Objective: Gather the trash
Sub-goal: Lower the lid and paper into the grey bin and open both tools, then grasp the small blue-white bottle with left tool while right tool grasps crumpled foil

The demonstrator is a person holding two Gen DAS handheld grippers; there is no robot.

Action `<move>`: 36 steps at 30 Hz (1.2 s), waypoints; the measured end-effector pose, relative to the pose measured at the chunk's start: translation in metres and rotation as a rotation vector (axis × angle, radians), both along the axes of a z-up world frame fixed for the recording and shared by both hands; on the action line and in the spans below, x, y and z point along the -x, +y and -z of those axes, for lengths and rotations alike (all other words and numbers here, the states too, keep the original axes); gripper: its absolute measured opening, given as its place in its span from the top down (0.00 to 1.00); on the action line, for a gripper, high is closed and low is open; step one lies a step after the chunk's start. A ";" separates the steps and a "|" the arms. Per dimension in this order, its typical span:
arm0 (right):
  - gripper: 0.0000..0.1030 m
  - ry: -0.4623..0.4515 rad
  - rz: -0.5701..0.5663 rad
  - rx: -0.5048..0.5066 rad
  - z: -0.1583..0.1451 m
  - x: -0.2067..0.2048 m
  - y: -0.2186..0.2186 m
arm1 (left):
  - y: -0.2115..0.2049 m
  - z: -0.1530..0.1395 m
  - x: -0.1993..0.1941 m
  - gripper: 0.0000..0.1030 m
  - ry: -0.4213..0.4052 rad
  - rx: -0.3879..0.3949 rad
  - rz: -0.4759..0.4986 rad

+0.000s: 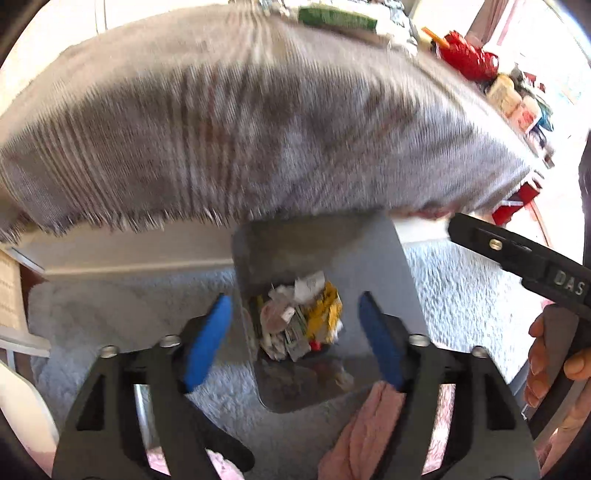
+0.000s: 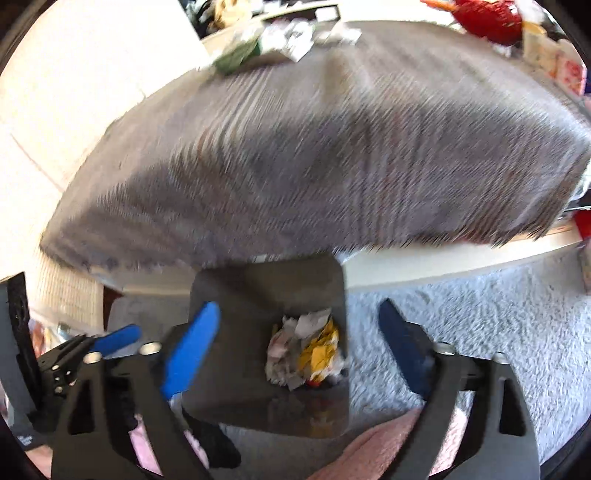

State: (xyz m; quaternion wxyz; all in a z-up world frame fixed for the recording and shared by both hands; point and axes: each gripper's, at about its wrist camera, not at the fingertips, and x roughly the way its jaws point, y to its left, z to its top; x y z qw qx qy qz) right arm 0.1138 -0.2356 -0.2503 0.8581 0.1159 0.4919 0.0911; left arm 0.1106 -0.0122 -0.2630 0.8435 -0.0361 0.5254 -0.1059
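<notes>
Both grippers hang over the grey bin (image 1: pixel 325 258), looking straight down into it. The left gripper (image 1: pixel 295 332) has its jaws spread wide with nothing between the blue pads (image 1: pixel 207 343), one pad off each side of the bin's mouth. The right gripper (image 2: pixel 303 347) is just the same, jaws wide apart and holding nothing, its near-left pad (image 2: pixel 192 350) over the bin's left rim. Down at the bottom of the bin sits the trash (image 1: pixel 299 317): crumpled white paper, a yellow wrapper and a small red bit, all heaped together toward the right wall in the right wrist view (image 2: pixel 306 350). The bin stands on a pale shaggy carpet (image 1: pixel 461 295), tucked against the near edge of a white bench (image 2: pixel 443 258). A grey fringed cloth (image 1: pixel 258 129) covers the bench top and hangs over its edge just above the bin. At the far side of the cloth lie a green packet (image 1: pixel 336 18) and some foil-like scraps, blurred, with a red pot (image 1: pixel 469 59) far right. Pink fabric (image 1: pixel 369 424) shows at the near edge below the jaws.
</notes>
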 end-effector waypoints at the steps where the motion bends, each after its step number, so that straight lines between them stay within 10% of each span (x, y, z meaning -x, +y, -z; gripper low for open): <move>1: 0.03 -0.007 0.006 -0.003 -0.004 -0.002 -0.004 | 0.003 -0.005 -0.002 0.21 -0.010 -0.001 -0.007; 19: 0.03 -0.172 0.045 0.039 -0.099 -0.087 -0.033 | 0.010 -0.098 -0.093 0.08 -0.165 -0.010 -0.049; 36: 0.16 -0.170 0.101 0.076 -0.092 -0.218 -0.045 | 0.010 -0.119 -0.225 0.08 -0.232 -0.023 -0.043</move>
